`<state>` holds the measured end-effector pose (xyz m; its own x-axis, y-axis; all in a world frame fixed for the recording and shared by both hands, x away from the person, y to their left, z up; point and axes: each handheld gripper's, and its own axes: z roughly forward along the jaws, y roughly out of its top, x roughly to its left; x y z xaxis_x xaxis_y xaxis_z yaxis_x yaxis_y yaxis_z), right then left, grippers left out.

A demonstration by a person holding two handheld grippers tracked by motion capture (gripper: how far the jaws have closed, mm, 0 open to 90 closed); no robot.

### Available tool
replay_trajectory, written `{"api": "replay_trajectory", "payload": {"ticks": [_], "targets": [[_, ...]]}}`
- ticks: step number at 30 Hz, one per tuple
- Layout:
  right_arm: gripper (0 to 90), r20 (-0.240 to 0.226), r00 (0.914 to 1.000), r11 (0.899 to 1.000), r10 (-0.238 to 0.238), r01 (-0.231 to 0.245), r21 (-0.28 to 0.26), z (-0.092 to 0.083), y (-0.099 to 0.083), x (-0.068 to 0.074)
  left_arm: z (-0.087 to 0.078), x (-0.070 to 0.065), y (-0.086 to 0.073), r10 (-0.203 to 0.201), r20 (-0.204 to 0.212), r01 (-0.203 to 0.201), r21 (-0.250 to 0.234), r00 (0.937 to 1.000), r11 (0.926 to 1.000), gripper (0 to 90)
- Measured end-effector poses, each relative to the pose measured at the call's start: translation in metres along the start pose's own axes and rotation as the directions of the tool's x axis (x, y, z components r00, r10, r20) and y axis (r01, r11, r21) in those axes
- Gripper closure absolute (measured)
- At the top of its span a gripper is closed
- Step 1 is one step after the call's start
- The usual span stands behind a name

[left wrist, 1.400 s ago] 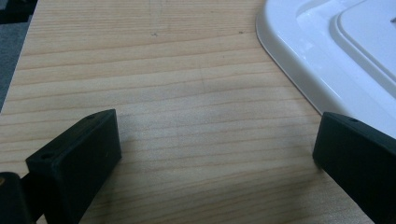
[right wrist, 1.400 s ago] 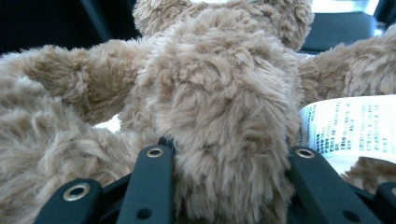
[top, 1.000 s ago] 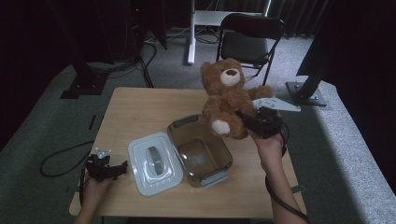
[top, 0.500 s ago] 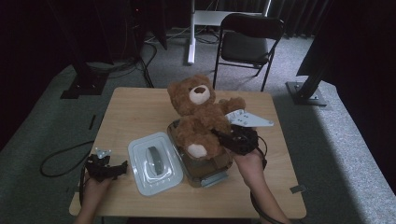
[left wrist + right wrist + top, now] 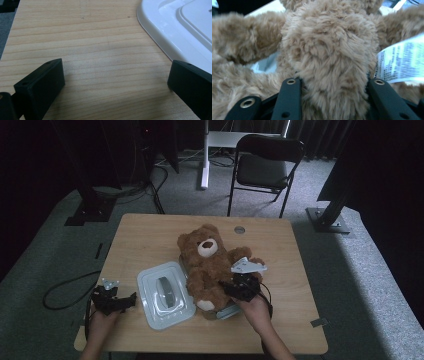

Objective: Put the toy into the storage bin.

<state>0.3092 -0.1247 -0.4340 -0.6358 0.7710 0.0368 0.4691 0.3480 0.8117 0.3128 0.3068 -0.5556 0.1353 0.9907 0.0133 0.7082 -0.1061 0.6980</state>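
One second is all it has taken for the teddy bear (image 5: pixel 207 270) to come off the air at the far right of the table (image 5: pixel 150 232) and settle on its back over the open box (image 5: pixel 227 311), head toward the far edge and feet toward you. In the high view only a pale corner of the box shows from under the bear, so you cannot tell how deep the toy sits in it.

Your right gripper (image 5: pixel 231 290) holds the bear by a limb. In the right gripper view the fur bulges between the two black jaws and touches both, with the toy's printed label (image 5: pixel 400 62) hanging just beside the right jaw. The jaws have just been opening a little, yet the fur fills the gap, so read it as a loosening hold on the bear rather than a release.

Your left gripper (image 5: pixel 131 299) rests on the table at the near left, jaws wide and holding nothing, just beside the white lid (image 5: pixel 165 294); the left gripper view shows bare wood between them and the lid's rim (image 5: pixel 160 42) by the right jaw.

My judgement: the carry is done, and what remains is letting go, tucking the limbs inside, then fetching the lid.
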Motion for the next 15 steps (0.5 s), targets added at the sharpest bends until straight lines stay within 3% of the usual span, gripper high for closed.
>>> {"api": "replay_trajectory", "payload": {"ticks": [4, 11, 15], "targets": [[56.9, -0.001, 0.9999, 1.0, -0.017, 0.017, 0.013, 0.001, -0.002, 0.002, 0.0, 0.0, 0.0, 0.0, 0.0, 0.0, 0.0, 1.0, 1.0, 1.6], [33.3, -0.05, 0.9977, 0.999, 0.045, -0.045, 0.008, -0.006, 0.001, -0.003, -0.001, 0.0, -0.001, 0.002, 0.001, -0.002, -0.001, 1.0, 1.0, 1.6], [27.5, -0.068, 0.9958, 0.998, 0.062, -0.062, 0.005, -0.014, 0.009, -0.004, -0.001, 0.0, -0.001, 0.002, 0.002, -0.002, -0.001, 1.0, 1.0, 1.6]]}}
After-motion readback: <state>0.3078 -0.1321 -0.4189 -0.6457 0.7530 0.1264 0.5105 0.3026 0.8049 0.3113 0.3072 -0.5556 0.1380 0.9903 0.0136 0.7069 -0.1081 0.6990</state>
